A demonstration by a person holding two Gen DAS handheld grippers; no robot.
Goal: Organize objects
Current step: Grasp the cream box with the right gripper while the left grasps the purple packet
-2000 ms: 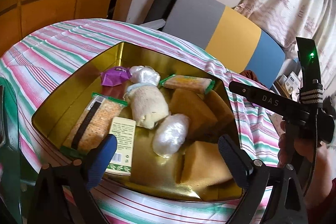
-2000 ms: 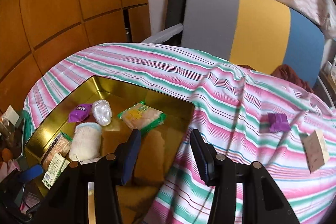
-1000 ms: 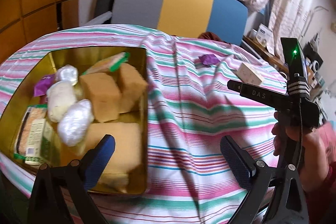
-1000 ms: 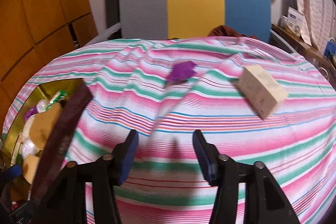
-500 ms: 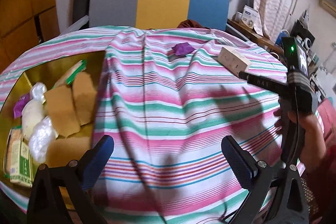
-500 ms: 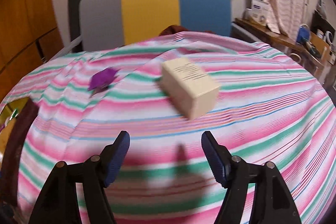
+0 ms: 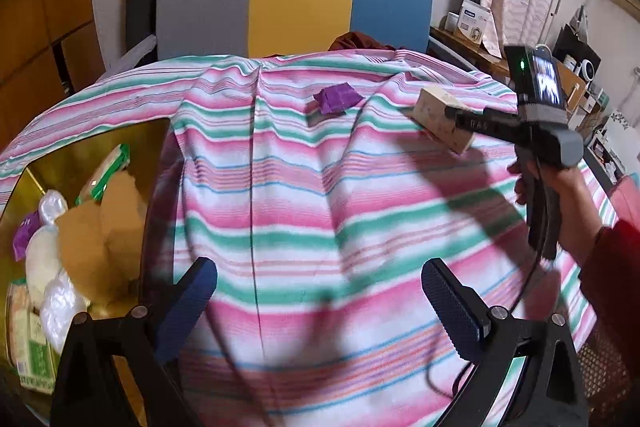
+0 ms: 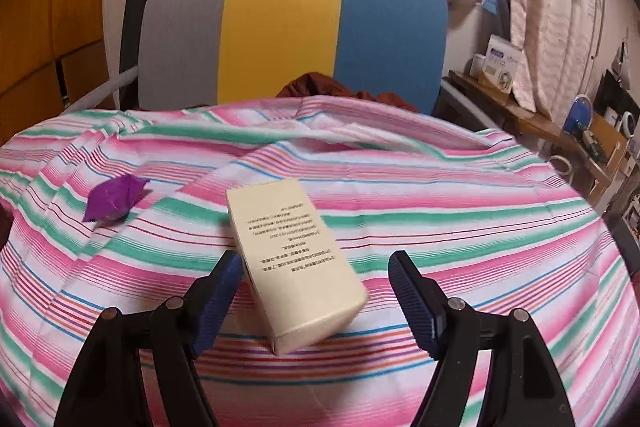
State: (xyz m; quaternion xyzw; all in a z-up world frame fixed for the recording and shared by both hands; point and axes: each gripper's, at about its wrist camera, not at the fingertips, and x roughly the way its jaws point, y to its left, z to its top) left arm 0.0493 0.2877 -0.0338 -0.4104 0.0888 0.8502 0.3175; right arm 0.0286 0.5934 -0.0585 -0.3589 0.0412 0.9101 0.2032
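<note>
My right gripper (image 8: 316,301) — jaws opening, cream box (image 8: 294,259) between them, unpressed; left gripper (image 7: 320,301) wide, empty; gold tin (image 7: 64,163) holds snacks.

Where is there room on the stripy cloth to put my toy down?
Bare cloth lies between the gold tin and the cream box, nearer than the purple wrapper, and right of the box. The tin itself is crowded with snacks.
</note>
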